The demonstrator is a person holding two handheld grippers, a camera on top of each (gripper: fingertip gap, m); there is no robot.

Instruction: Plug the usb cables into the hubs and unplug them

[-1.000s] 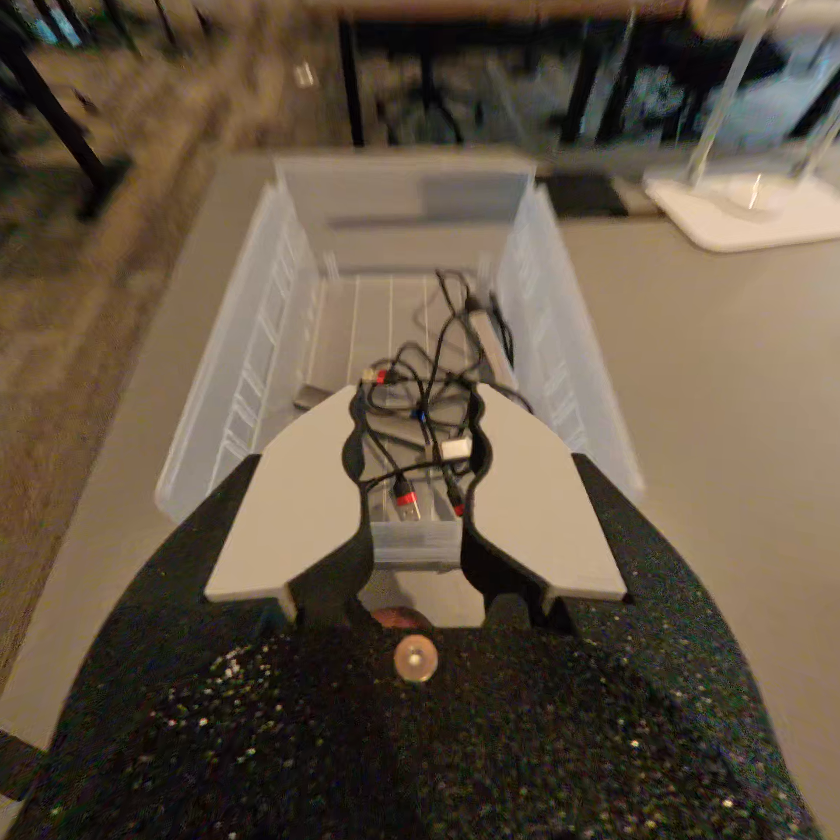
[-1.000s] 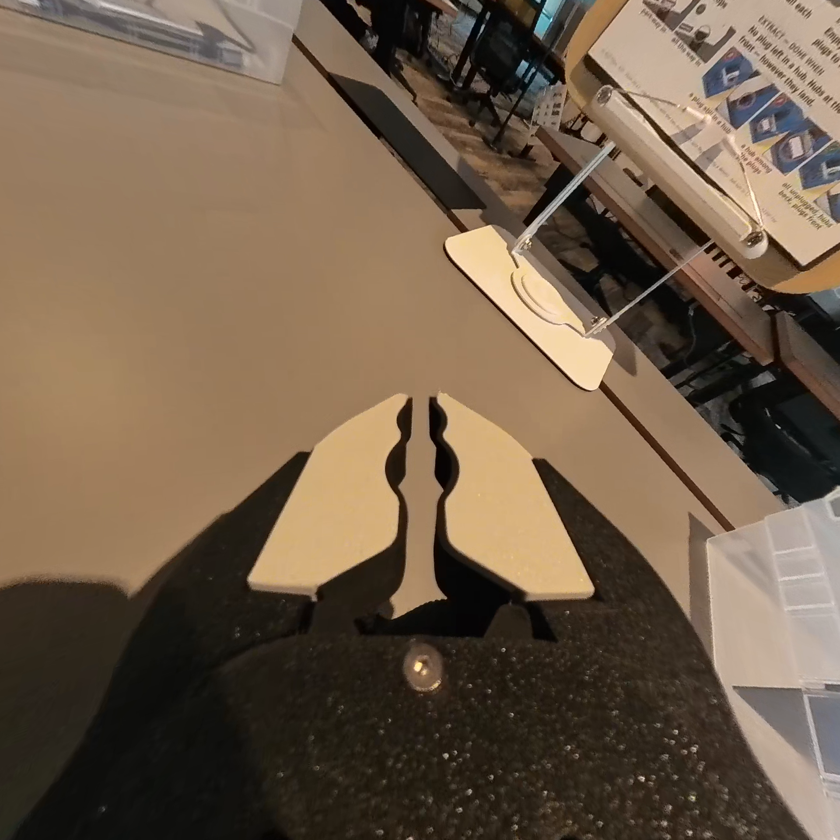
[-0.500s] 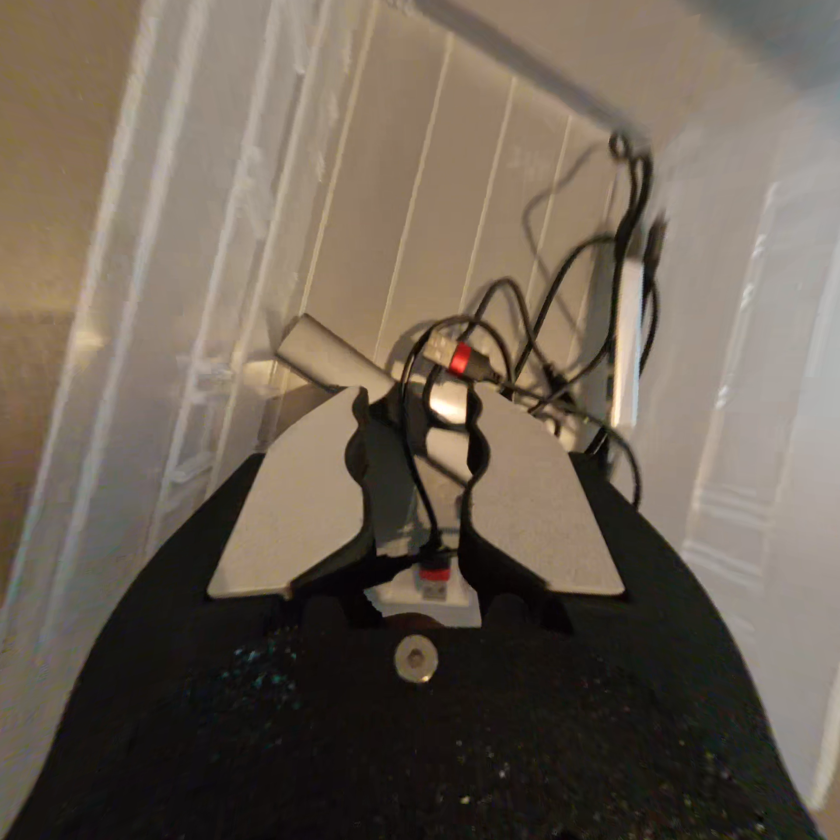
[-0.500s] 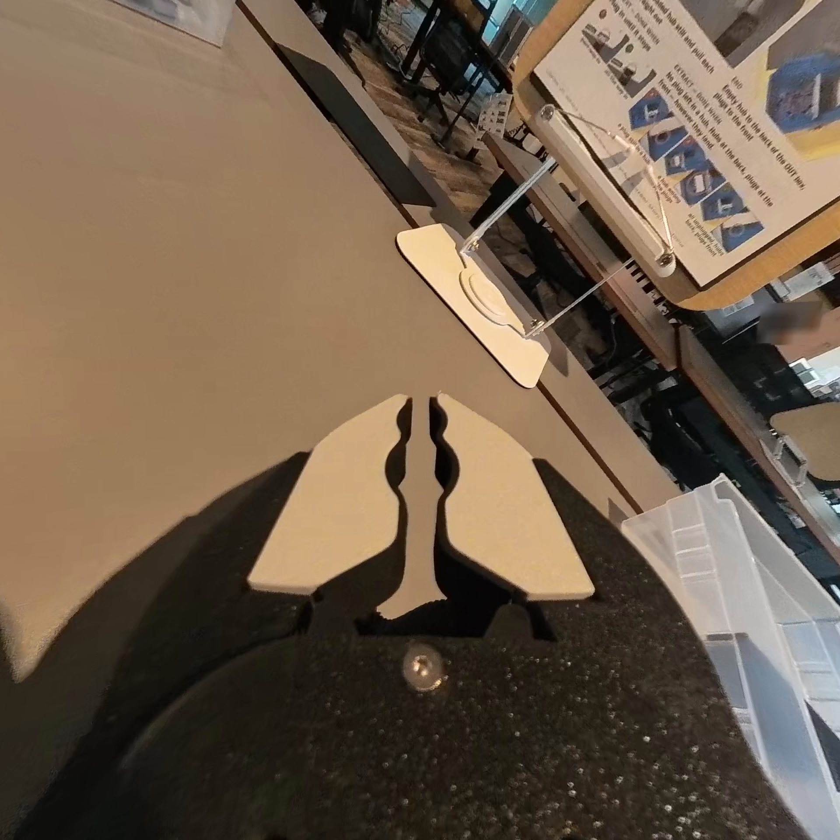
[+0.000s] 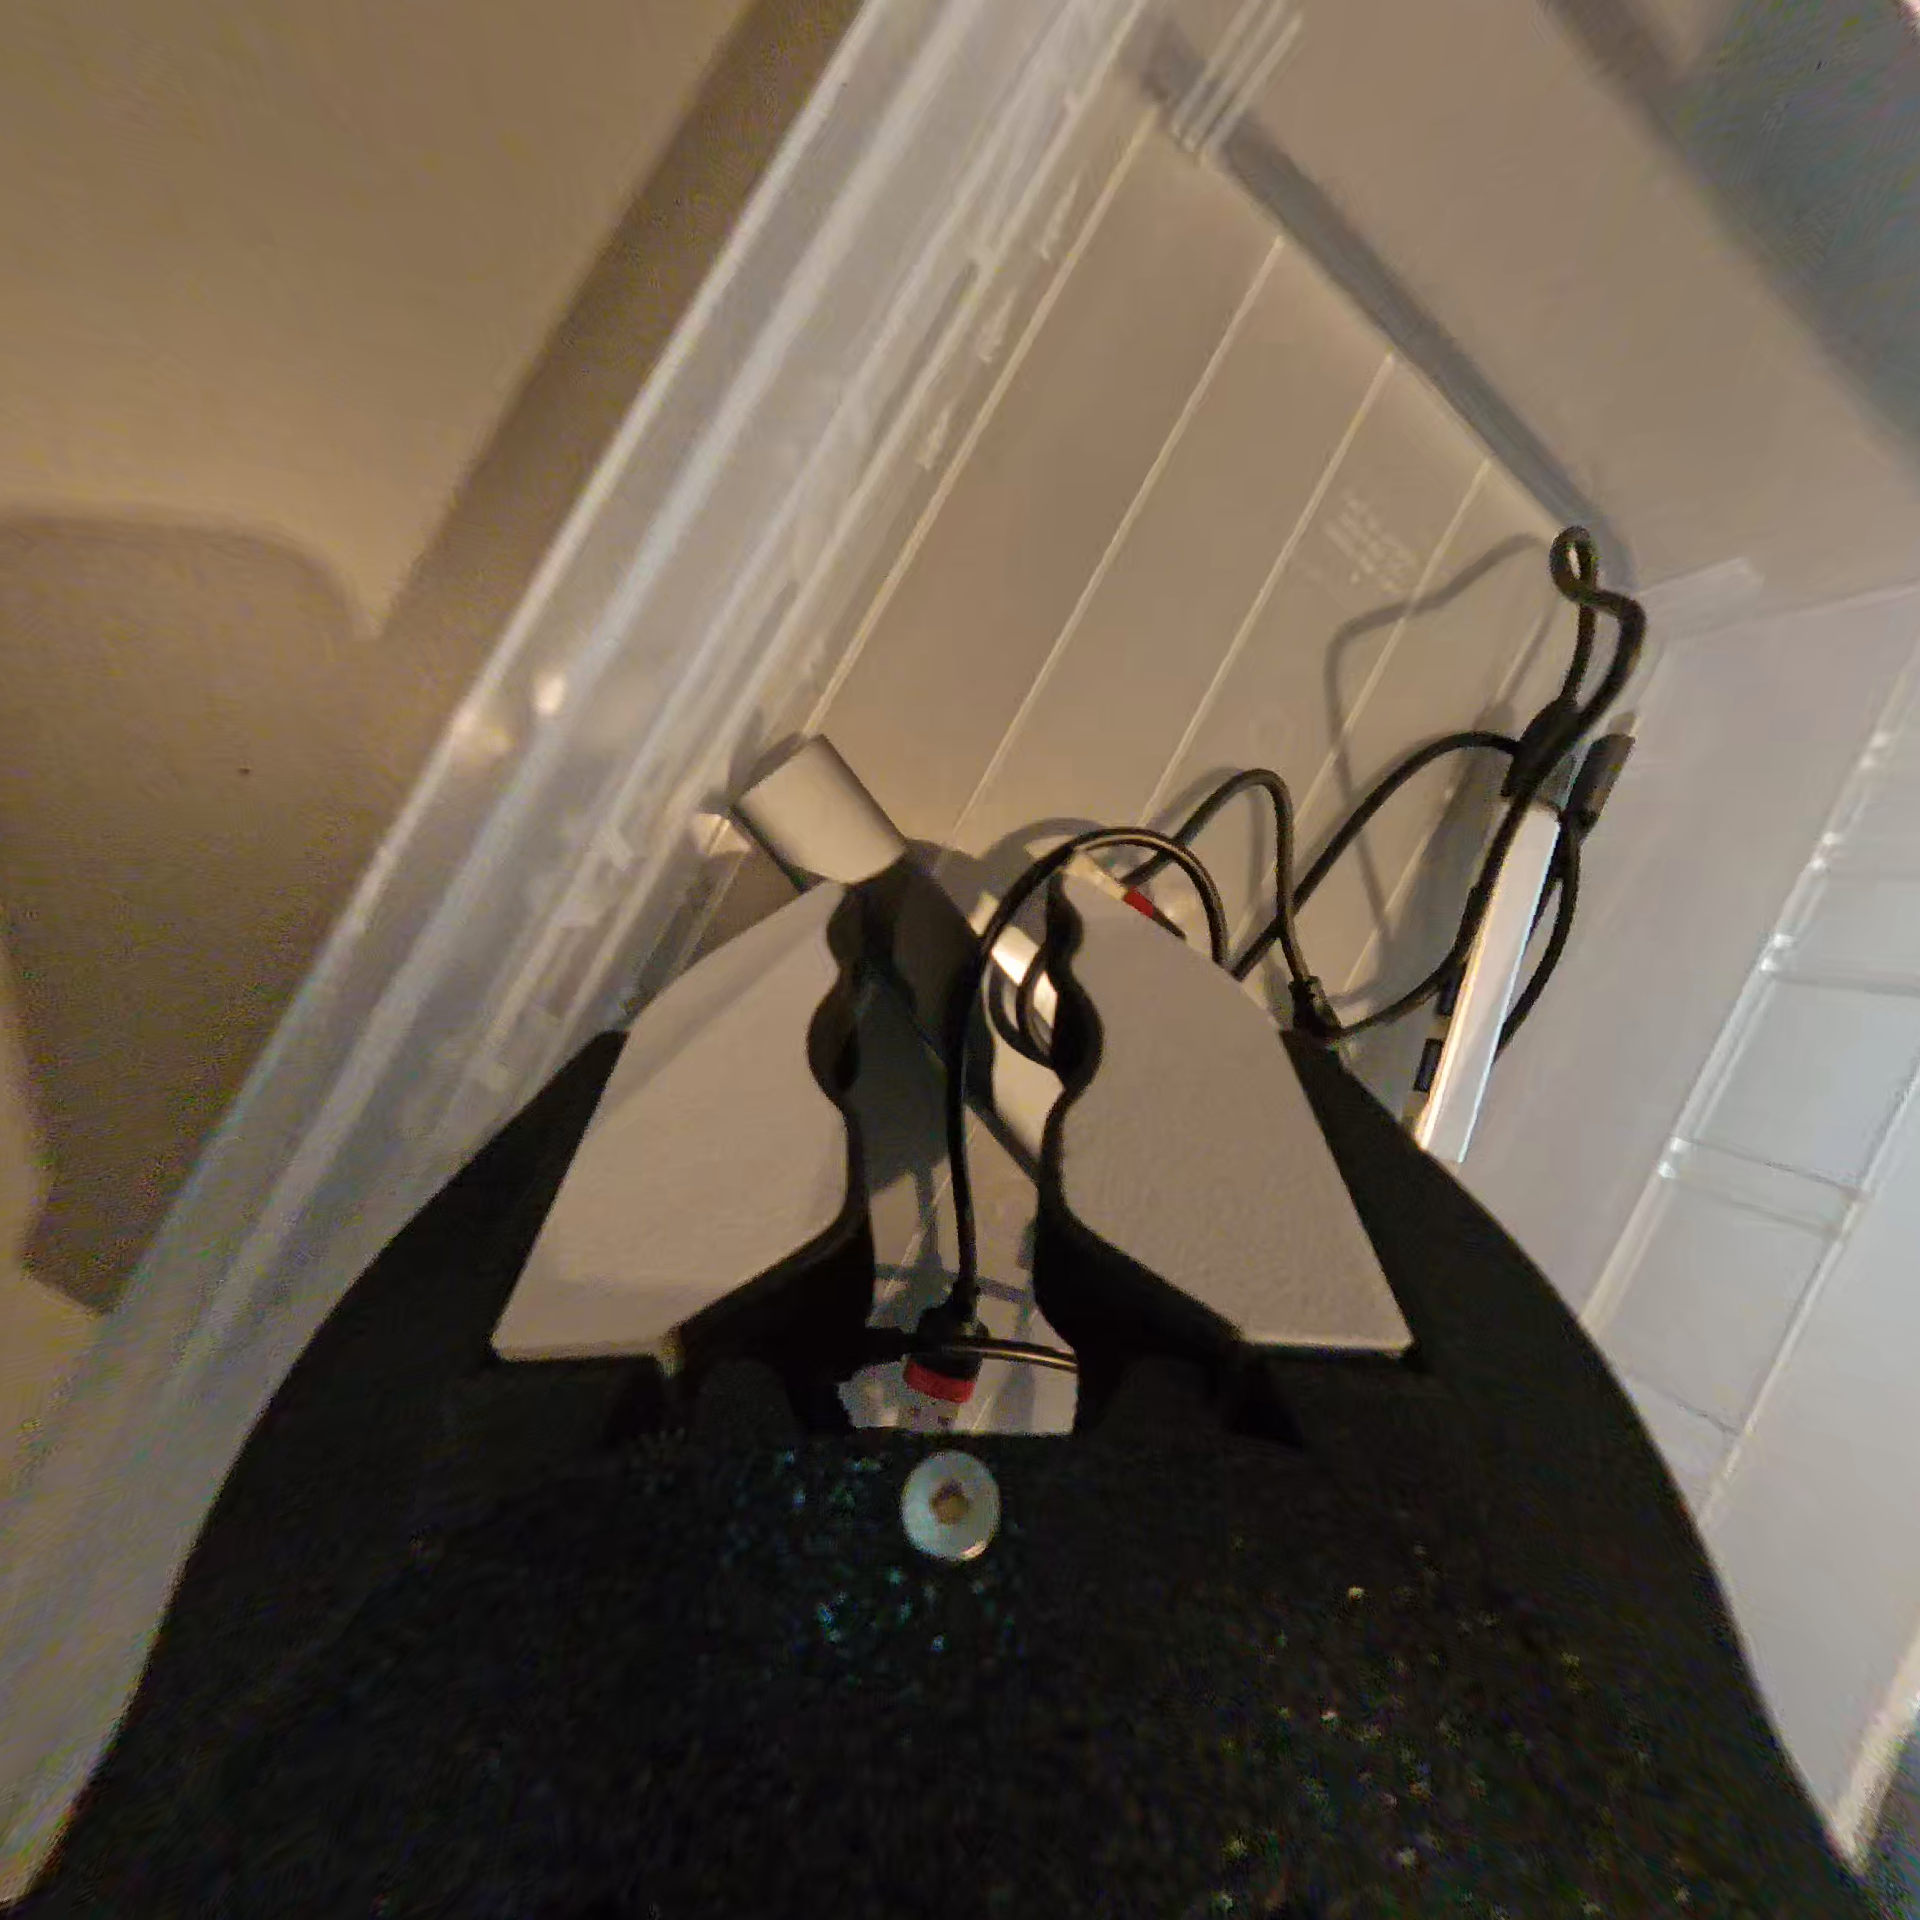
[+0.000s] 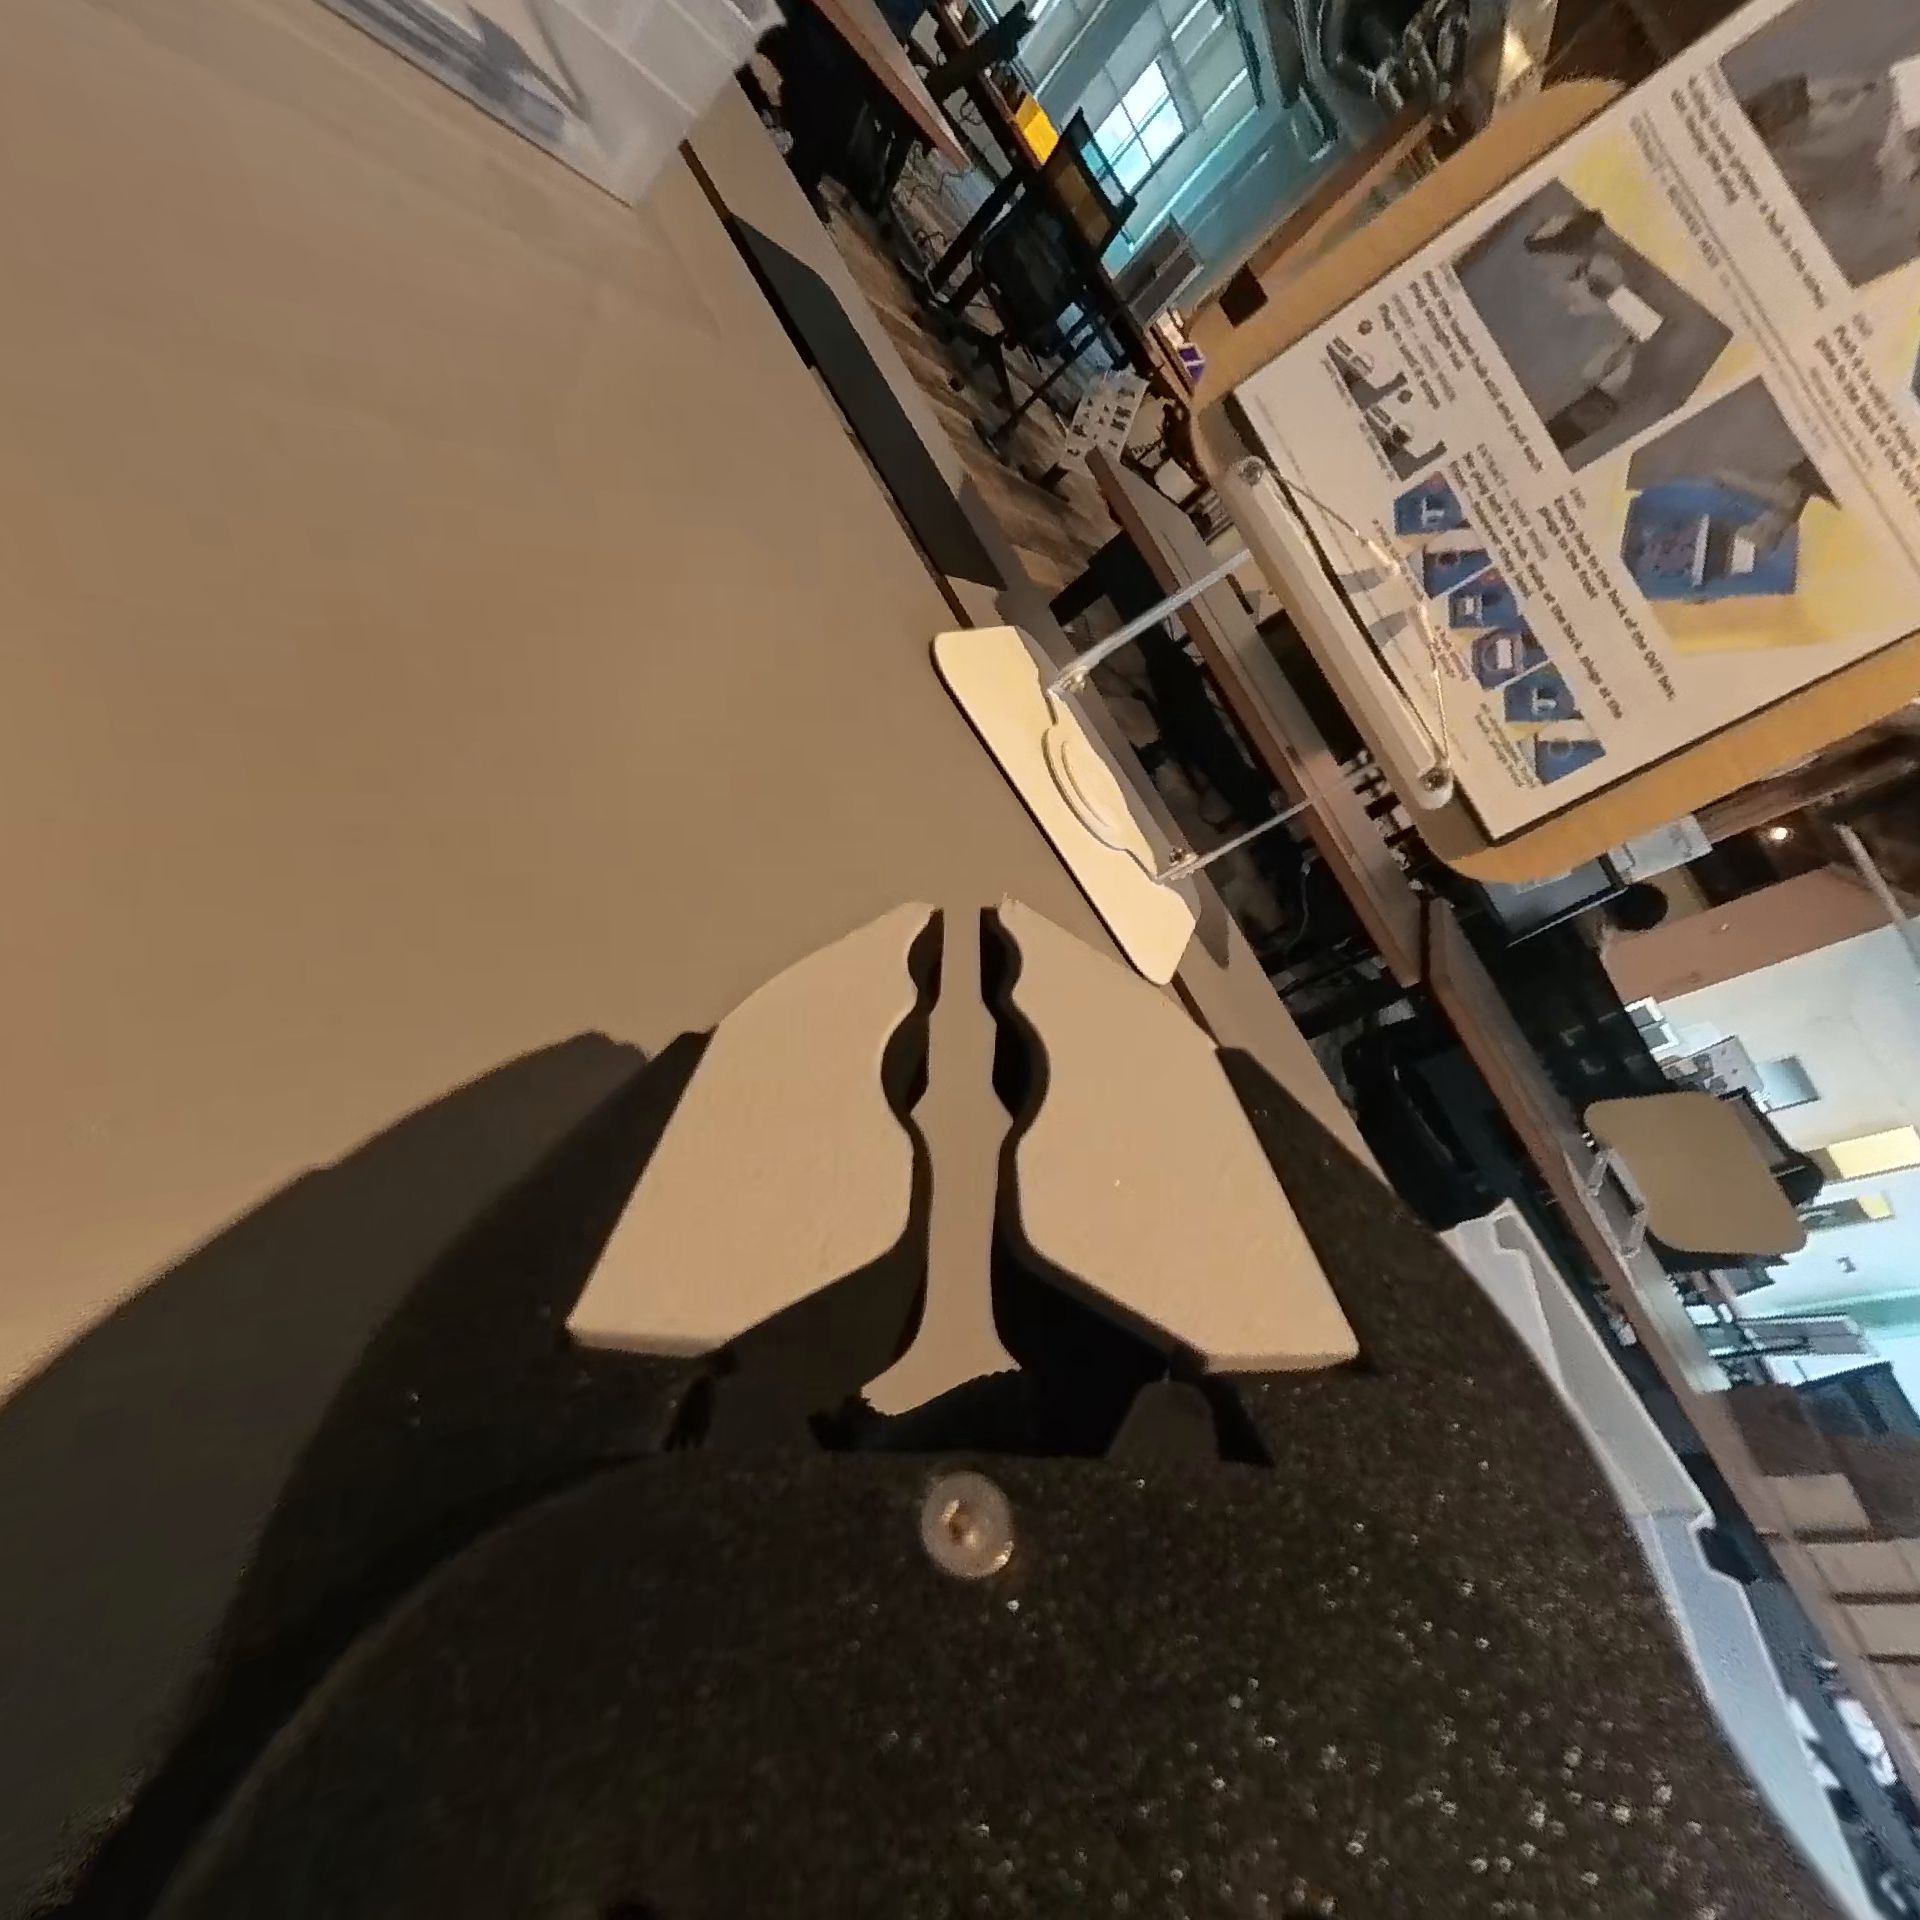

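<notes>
The left gripper (image 5: 956, 914) is down inside the clear plastic bin (image 5: 727, 436) with its jaws wide, and they close on nothing. A black usb cable (image 5: 961, 1101) runs through the gap between the fingers, its red-collared plug (image 5: 932, 1374) lying close to the gripper body, but neither finger presses on it. Just beyond the fingertips lies a grey hub (image 5: 821, 808) near the bin's left wall, partly hidden by the left finger. A second, long white hub (image 5: 1496, 956) rests along the right wall with more black cable looped over and beside it. Whether any plug already sits in a port cannot be told from here, since the cables pile over each other. The right gripper (image 6: 961, 920) is held above the bare tabletop (image 6: 364, 623), well apart from the bin, its jaws drawn to a narrow slit with nothing in them; a white stand base (image 6: 1060, 779) and a printed instruction board (image 6: 1558, 499) lie beyond. As a judgement, the task is at its opening: no hub or cable is lifted out, nothing is gripped, and all plugging and unplugging is left to do.
</notes>
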